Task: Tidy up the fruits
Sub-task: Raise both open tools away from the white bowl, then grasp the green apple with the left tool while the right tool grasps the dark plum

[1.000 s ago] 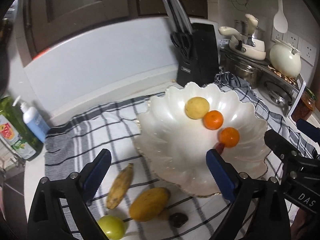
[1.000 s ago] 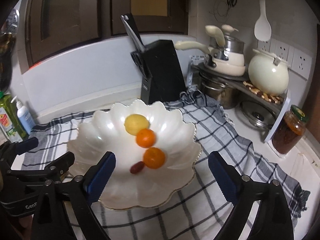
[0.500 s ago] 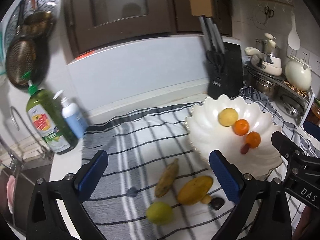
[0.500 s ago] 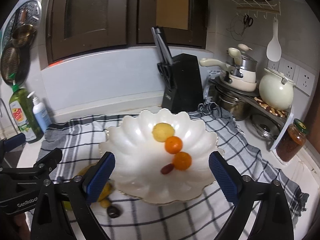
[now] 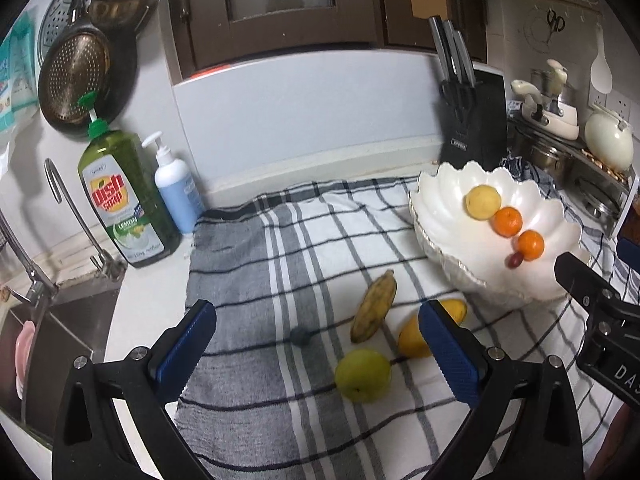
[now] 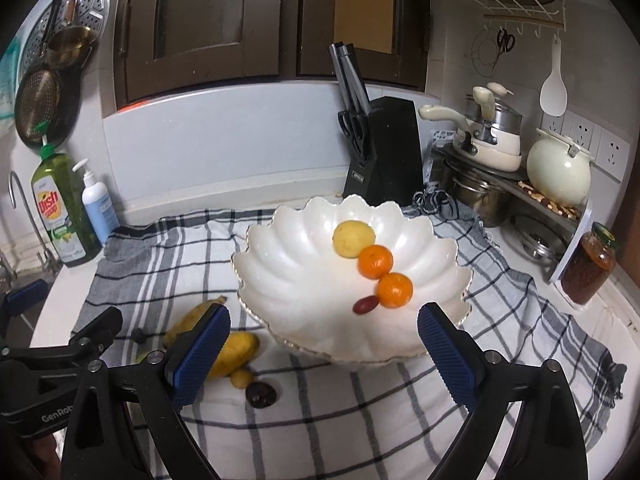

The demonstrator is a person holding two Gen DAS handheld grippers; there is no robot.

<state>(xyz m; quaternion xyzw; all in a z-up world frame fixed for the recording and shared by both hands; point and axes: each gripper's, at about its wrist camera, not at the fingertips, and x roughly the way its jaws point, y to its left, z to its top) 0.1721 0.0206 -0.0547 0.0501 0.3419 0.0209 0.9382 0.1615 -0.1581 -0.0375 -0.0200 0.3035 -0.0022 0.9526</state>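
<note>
A white scalloped bowl (image 6: pixel 304 256) (image 5: pixel 448 208) on a checked cloth holds a yellow lemon (image 6: pixel 353 239), two oranges (image 6: pixel 375 262) (image 6: pixel 395 290) and a red date (image 6: pixel 365 305). On the cloth left of the bowl lie a banana (image 5: pixel 374 306), a yellow mango (image 5: pixel 414 336), a green fruit (image 5: pixel 363 375), and a small dark blue berry (image 5: pixel 300 336). A dark fruit (image 6: pixel 260 394) and a small yellow fruit (image 6: pixel 241 378) lie by the mango (image 6: pixel 236 354). My left gripper (image 5: pixel 316 354) is open and empty above the loose fruit. My right gripper (image 6: pixel 324 356) is open and empty before the bowl.
A dish soap bottle (image 5: pixel 120 196) and a pump bottle (image 5: pixel 176 188) stand at the back left by the sink tap (image 5: pixel 76 216). A knife block (image 6: pixel 384 152) stands behind the bowl. Pots on a rack (image 6: pixel 492 148) and a jar (image 6: pixel 588 268) are at the right.
Both grippers have pulled back and up from the bowl. The left one has swung left, so the loose fruit, the cloth and the sink side now show. Both stayed open.
</note>
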